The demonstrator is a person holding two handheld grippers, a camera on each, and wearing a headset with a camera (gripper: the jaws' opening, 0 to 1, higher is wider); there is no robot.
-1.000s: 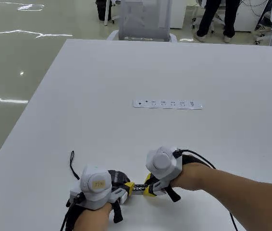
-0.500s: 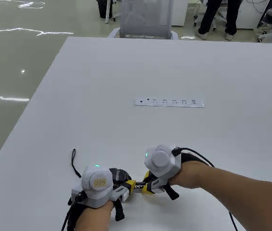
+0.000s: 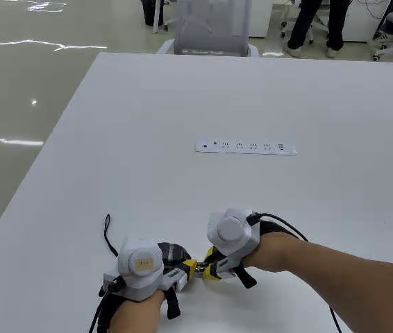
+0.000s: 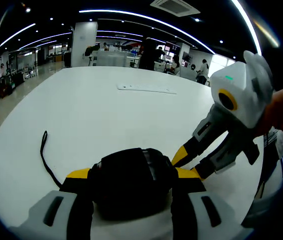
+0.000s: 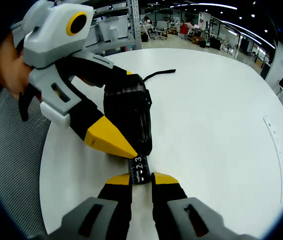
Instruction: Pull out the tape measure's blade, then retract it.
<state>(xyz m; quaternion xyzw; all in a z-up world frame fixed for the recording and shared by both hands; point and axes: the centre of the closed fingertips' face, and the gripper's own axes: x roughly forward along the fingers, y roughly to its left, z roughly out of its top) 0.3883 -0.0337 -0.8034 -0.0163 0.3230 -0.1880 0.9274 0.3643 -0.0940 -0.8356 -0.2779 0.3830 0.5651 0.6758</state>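
A black tape measure (image 3: 171, 253) lies near the table's front edge with my left gripper (image 3: 181, 269) shut on its case. The left gripper view shows the case (image 4: 131, 180) between that gripper's yellow-tipped fingers (image 4: 77, 174). Its black wrist strap (image 4: 44, 150) trails on the table to the left. A short length of blade (image 5: 138, 167) with printed numbers sticks out of the case (image 5: 129, 112). My right gripper (image 5: 140, 179) is shut on the blade's end, close to the case. In the head view the right gripper (image 3: 209, 269) sits almost tip to tip with the left one.
A white power strip (image 3: 245, 147) lies mid-table, far beyond the grippers. A grey chair (image 3: 210, 28) stands at the table's far edge, with a person's legs (image 3: 314, 24) behind it. The white table (image 3: 148, 139) ends at a left edge above the floor.
The right gripper has moved left toward the tape measure case, and the visible length of blade between the two grippers has become shorter. The left gripper has hardly moved.
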